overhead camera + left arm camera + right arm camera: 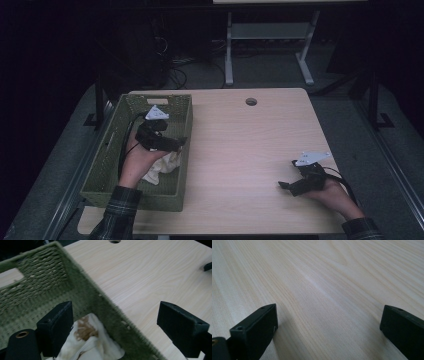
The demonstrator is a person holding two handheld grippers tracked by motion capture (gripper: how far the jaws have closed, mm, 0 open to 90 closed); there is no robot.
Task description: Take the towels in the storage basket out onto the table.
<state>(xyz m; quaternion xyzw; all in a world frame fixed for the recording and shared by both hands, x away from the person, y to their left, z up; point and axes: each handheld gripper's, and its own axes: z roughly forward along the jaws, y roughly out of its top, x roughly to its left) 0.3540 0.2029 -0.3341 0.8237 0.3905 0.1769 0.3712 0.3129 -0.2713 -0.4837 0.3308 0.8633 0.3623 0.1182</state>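
White cloth (pixel 92 345) lies in the basket's (pixel 50 270) near right corner, beneath your wide-open left gripper (pixel 115 327); your right gripper (pixel 295 184), also wide, rests on the counter (pixel 240 150).

A basket (pixel 112 150) sits on the table's (pixel 240 150) left side with a cloth (pixel 162 167) inside, at its near right. A cable hole (pixel 251 101) lies at the far edge

The room is dim, with a light wooden desk (pixel 250 150) that has a round cable hole (pixel 251 101) near its far edge. Beyond it, grey floor (pixel 270 75) carries tangled cables (pixel 172 70) and another table's white legs (pixel 229 50).
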